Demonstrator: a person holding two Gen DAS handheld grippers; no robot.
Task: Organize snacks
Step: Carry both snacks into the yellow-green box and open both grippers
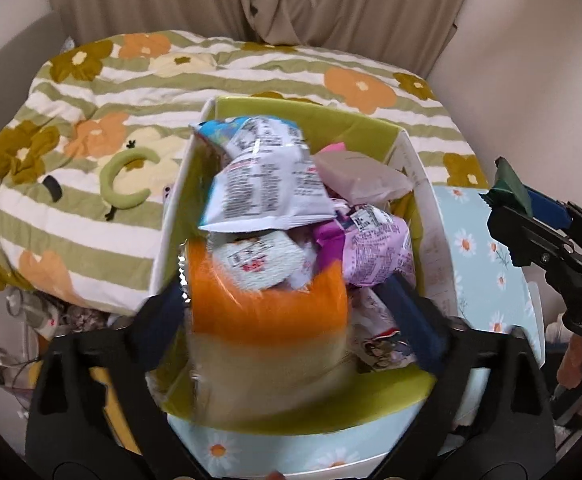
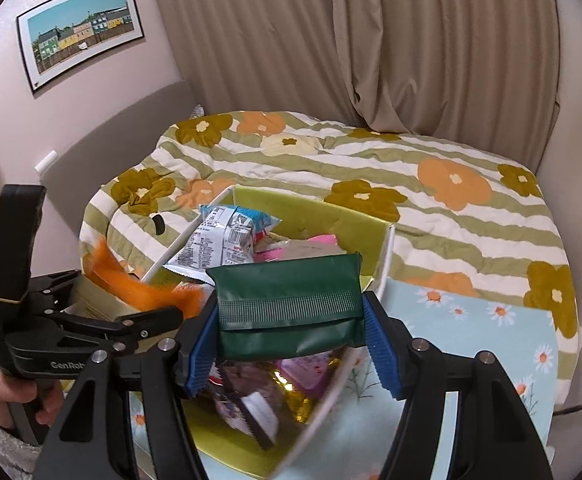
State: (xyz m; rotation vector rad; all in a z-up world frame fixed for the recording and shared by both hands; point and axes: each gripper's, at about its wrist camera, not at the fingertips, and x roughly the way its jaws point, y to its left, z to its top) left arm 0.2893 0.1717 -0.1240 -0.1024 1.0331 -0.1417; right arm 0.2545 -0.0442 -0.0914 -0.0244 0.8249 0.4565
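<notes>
My left tool (image 1: 287,316) stands wide open above the box (image 1: 411,168); the orange packet (image 1: 267,312) is between its fingers, blurred, and the pads do not press it. My right tool (image 2: 291,344) is closed on a dark green packet (image 2: 291,308), over the same box. The box is full of snack bags and sits on the bed (image 2: 451,216).

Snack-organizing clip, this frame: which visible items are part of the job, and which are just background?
Job items:
- green-lined box
- orange-and-cream packet, between left gripper fingers
- dark green packet, clamped by right gripper
- white printed packet

Background:
- floral quilt
- curtain
- framed picture
</notes>
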